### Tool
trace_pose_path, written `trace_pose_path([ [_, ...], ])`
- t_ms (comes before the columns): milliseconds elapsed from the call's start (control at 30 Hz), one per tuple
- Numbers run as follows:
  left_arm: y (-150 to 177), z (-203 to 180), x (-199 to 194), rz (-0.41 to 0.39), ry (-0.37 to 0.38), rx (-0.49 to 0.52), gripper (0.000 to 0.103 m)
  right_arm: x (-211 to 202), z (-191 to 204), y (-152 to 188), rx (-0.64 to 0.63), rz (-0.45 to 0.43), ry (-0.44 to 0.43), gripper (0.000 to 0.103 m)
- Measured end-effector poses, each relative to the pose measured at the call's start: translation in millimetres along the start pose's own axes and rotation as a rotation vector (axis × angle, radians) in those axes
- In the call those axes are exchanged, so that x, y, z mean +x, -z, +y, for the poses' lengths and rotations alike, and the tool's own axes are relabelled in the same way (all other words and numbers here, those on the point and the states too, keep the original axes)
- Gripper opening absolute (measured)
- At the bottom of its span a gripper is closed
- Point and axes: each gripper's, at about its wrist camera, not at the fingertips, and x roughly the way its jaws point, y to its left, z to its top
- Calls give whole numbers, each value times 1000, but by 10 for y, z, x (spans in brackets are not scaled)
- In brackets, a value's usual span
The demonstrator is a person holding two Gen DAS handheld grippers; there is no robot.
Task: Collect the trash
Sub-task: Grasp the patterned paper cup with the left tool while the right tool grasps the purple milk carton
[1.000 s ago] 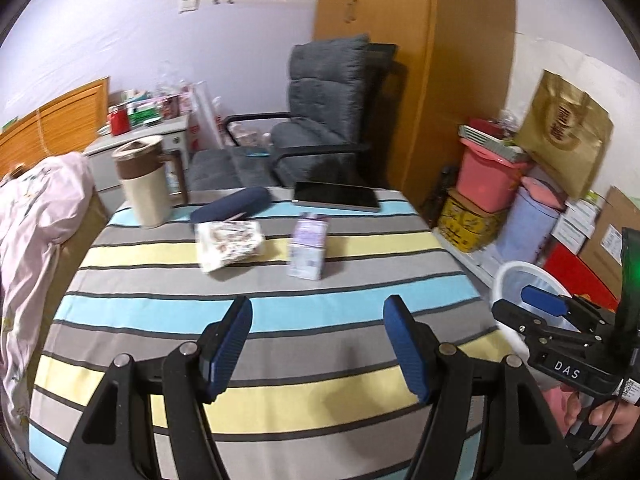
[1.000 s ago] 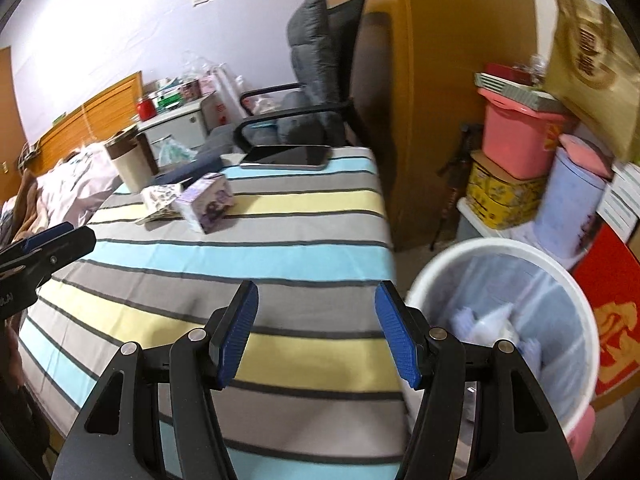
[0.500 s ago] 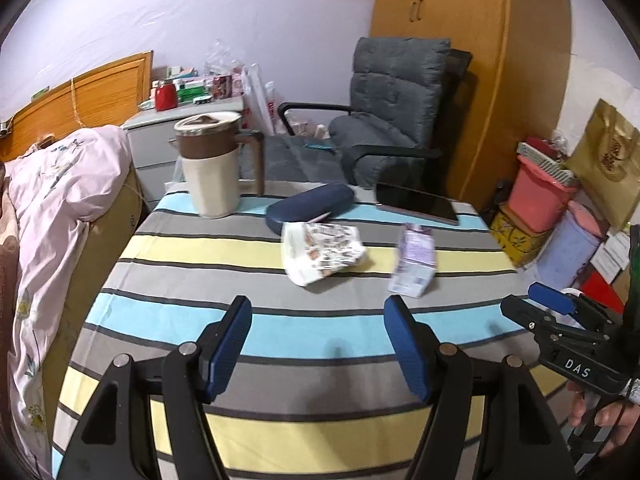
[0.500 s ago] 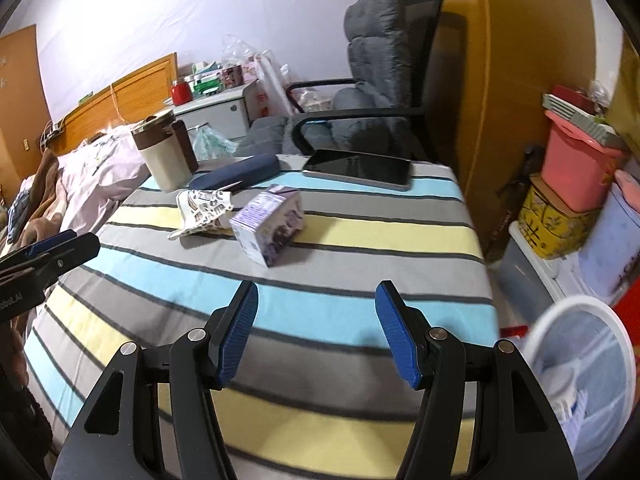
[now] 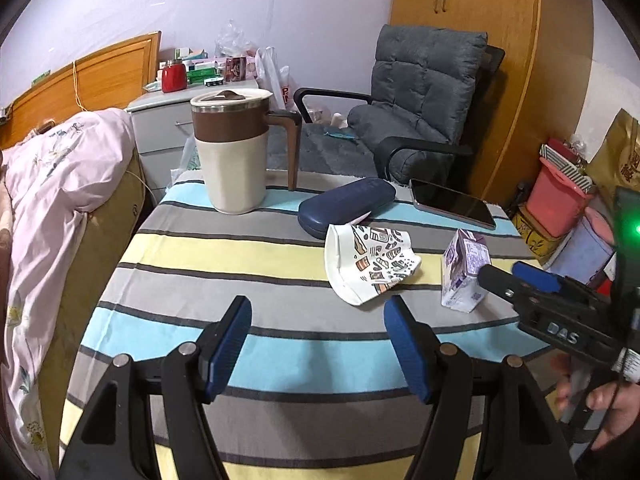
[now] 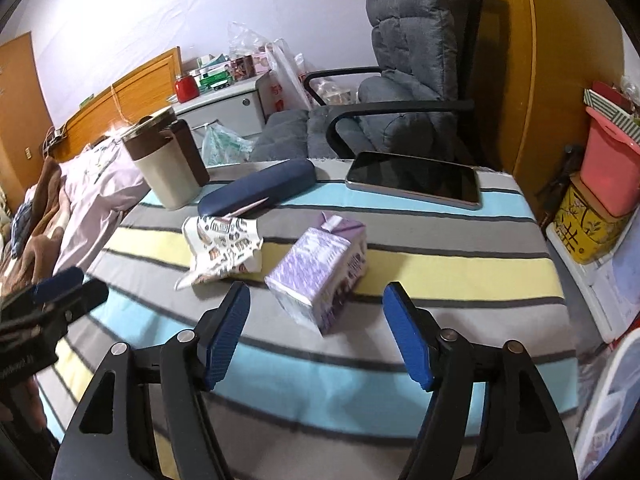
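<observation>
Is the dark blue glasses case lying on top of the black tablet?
No, the dark blue glasses case lies on the striped tablecloth beside the black tablet, apart from it.

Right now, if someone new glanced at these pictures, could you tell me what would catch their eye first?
Probably the purple carton lying on its side on the striped tablecloth, just ahead of the opening right gripper, nothing yet between its jaws. Beside it lies a crumpled patterned paper cup, ahead of the open left gripper.

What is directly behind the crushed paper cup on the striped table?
Behind the crushed paper cup lies a dark blue glasses case, its near edge partly covered by the cup. Whether they touch cannot be told. What is inside the closed case is hidden.
</observation>
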Motion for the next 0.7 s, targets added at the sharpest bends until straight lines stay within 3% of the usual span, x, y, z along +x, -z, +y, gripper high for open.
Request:
trace_pose_path([
  [333,-124,36,234,23,37,18,73,287,2,-79,-15,49,140,71],
  [467,-234,-12,405,41,55,45,73,281,-62,-93,-15,38,150,70],
  [533,-282,-42,515,60,94,62,74,260,-104,-93,-13,35,151,48],
  [567,-299,-47,576,73,111,63,74,262,-128,-94,-5,37,145,43],
  [600,-314,-53,643,87,105,66,74,265,-154,-96,2,44,142,39],
  [700,-347,-81,782,108,108,89,74,253,-214,-86,-1,42,128,39],
])
